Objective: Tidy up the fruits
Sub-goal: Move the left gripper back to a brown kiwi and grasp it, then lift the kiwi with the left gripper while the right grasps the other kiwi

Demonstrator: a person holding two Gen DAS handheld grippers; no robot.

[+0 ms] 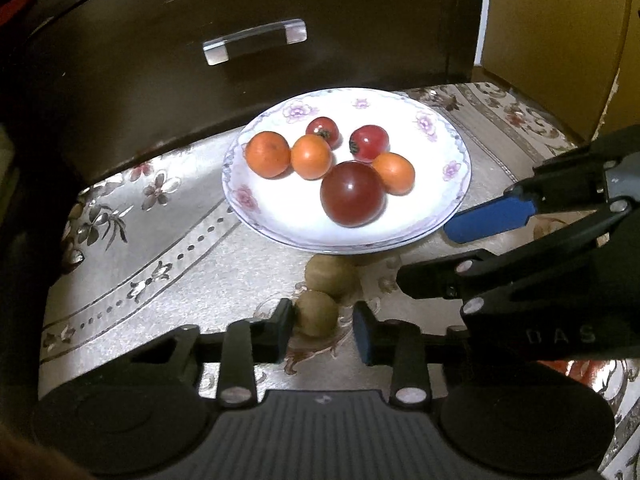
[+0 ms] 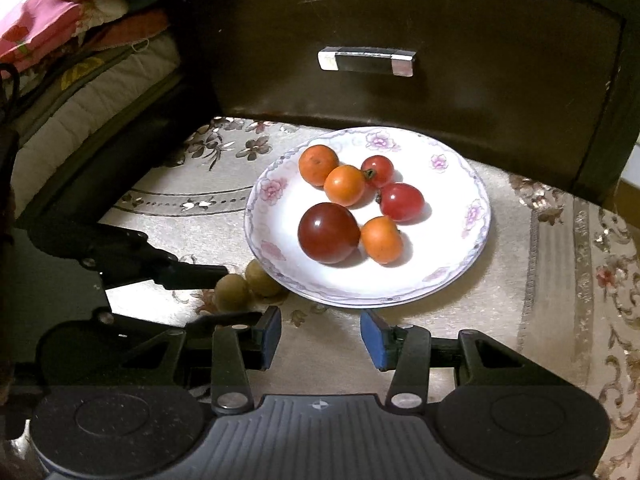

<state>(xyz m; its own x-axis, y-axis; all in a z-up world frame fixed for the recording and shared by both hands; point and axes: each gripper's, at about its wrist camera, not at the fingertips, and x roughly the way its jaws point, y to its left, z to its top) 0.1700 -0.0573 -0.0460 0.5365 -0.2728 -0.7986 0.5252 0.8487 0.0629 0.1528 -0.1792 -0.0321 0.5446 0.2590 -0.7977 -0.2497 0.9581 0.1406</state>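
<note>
Left wrist view, low centre: the left tongs straddle the nearer brown fruit on the counter, jaws narrowed around it but with a gap on one side, so not yet gripping, I'd say. A second brown fruit sits just behind, against the plate, which holds six red and orange fruits. The right tongs wait wide and empty at frame bottom, presumably keeping clear.

Both claws look the same: chunky black plastic linkages with silver round rivets, and blue rubbery pads on the fingers. The left claw has a ribbed grey base between two round black housings, and the right claw has "DAS" embossed on its side.
</note>
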